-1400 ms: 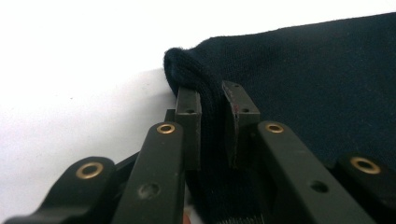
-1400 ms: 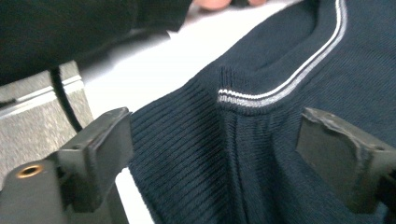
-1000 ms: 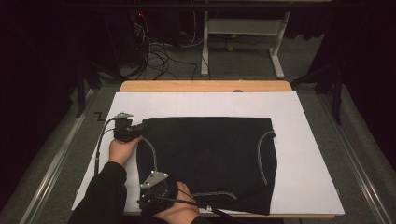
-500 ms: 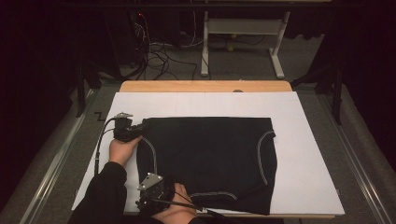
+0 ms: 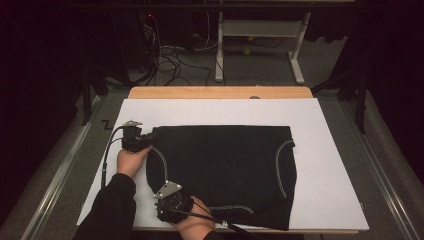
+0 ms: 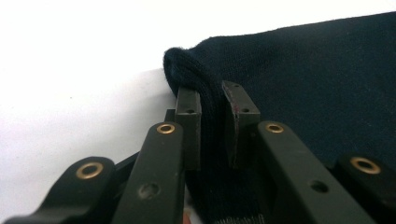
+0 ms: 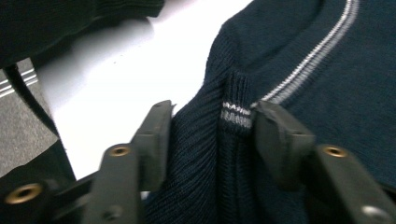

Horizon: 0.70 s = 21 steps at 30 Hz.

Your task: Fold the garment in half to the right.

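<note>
A dark navy knitted garment (image 5: pixel 225 165) with pale grey stripes lies flat on the white board (image 5: pixel 330 200). At its far left corner my left gripper (image 5: pixel 151 136) is shut on a bunched fold of the knit (image 6: pixel 303 70), pinched between the pads (image 6: pixel 212 100). My right gripper (image 5: pixel 159 186) sits at the near left corner. Its jaws (image 7: pixel 212 126) have just been closing around the ribbed hem (image 7: pixel 327 93), where a striped band ends. The cloth lies between the pads, which still stand apart.
The white board lies on a wooden table (image 5: pixel 220 92) whose far edge shows behind it. Beyond, on the floor, are cables (image 5: pixel 165 55) and a white table frame (image 5: pixel 260 35). Metal rails (image 5: pixel 385 170) run along both sides. The person's dark sleeve (image 5: pixel 110 210) rests at the near left.
The right hand has shifted slightly at the garment's near left corner. The left hand and the garment lie as before.
</note>
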### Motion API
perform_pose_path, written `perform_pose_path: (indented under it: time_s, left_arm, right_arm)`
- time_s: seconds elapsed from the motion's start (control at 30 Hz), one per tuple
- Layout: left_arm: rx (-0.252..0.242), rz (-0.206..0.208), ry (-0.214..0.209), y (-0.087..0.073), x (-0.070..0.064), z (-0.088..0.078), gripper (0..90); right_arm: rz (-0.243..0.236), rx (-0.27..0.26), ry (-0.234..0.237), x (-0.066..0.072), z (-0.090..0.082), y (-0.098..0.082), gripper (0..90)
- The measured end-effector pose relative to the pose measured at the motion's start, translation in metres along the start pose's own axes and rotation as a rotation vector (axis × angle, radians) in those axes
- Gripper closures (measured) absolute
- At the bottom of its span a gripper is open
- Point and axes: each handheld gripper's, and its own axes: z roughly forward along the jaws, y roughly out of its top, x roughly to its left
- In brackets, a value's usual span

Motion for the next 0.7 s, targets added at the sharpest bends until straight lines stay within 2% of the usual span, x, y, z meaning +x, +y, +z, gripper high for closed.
perform_pose_path:
  time_s: [0.3, 0.6, 0.7]
  left_arm:
    - [-0.001, -0.005, -0.002, 0.000, 0.000, 0.000, 74.9]
    - [0.001, -0.010, 0.001, 0.000, 0.001, 0.000, 74.9]
    - [0.014, 0.021, 0.033, 0.001, -0.004, 0.002, 74.9]
  right_arm:
    - [0.004, -0.008, -0.022, -0.004, -0.002, -0.001, 71.4]
    - [0.000, -0.033, 0.000, -0.008, -0.009, -0.003, 73.9]
    - [-0.009, -0.049, -0.006, -0.009, -0.013, -0.003, 74.3]
